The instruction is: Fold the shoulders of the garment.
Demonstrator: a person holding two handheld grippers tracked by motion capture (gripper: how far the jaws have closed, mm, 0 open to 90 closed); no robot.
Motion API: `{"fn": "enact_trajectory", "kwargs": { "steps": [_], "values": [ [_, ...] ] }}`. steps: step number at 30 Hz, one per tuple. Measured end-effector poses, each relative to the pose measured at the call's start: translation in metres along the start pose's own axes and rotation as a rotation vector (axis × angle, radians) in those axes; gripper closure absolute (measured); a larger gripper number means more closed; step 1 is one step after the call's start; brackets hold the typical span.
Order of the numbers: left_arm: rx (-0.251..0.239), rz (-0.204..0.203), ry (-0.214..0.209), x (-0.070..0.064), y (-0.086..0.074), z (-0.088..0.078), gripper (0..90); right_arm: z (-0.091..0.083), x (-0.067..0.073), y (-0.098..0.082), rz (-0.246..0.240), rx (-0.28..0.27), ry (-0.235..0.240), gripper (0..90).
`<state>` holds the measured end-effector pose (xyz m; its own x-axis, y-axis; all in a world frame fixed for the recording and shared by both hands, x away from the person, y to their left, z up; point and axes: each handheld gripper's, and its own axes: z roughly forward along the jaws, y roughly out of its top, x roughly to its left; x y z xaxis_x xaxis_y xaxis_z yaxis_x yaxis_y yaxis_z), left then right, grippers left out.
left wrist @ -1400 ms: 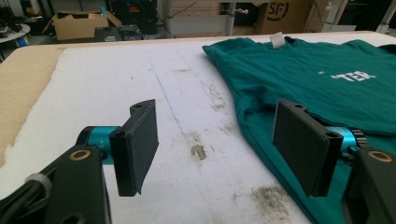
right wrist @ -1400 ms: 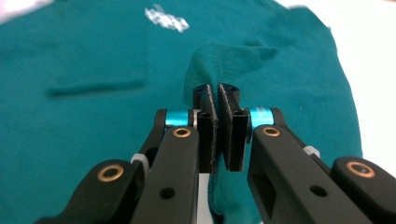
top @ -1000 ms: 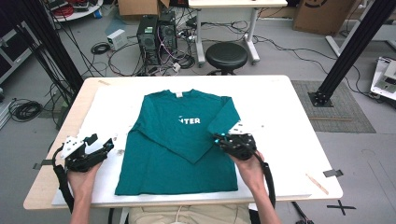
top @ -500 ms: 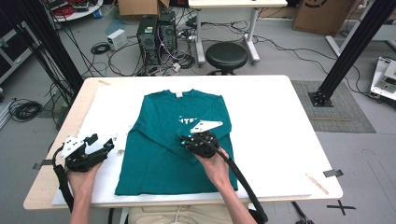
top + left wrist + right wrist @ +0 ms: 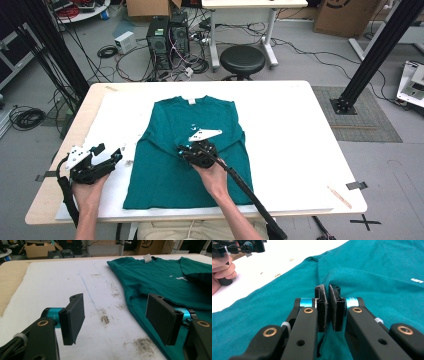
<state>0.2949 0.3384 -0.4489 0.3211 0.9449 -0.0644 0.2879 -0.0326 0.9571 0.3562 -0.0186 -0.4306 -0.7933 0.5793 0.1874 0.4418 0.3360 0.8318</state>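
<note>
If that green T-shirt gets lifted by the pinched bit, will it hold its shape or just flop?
The T-shirt will probably flop: its cloth already bunches into a soft ridge at the right claw. It looks light, thin and flat on the table. It likely drags rather than slides, since the white cover looks rough.

One shirt, two grippers, one table

A single green shirt lies mid-table; one gripper sits near the left edge, one gripper over the shirt; one stool stands beyond the far edge
</note>
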Motion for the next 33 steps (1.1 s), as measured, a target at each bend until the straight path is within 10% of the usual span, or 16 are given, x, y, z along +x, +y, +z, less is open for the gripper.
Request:
{"fn": "enact_trajectory", "kwargs": {
  "steps": [17,26,33],
  "values": [
    [0.002,-0.001,0.0,0.0,0.0,0.0,31.3,0.014,0.015,-0.004,-0.038,0.02,0.063,82.5],
    [0.002,0.003,0.0,0.0,0.0,0.0,31.3,0.006,0.013,0.0,-0.007,-0.003,0.079,38.9],
    [0.002,0.007,-0.003,-0.001,0.0,0.0,31.4,-0.014,0.007,0.005,-0.019,0.0,0.042,38.3]
  ]
}}
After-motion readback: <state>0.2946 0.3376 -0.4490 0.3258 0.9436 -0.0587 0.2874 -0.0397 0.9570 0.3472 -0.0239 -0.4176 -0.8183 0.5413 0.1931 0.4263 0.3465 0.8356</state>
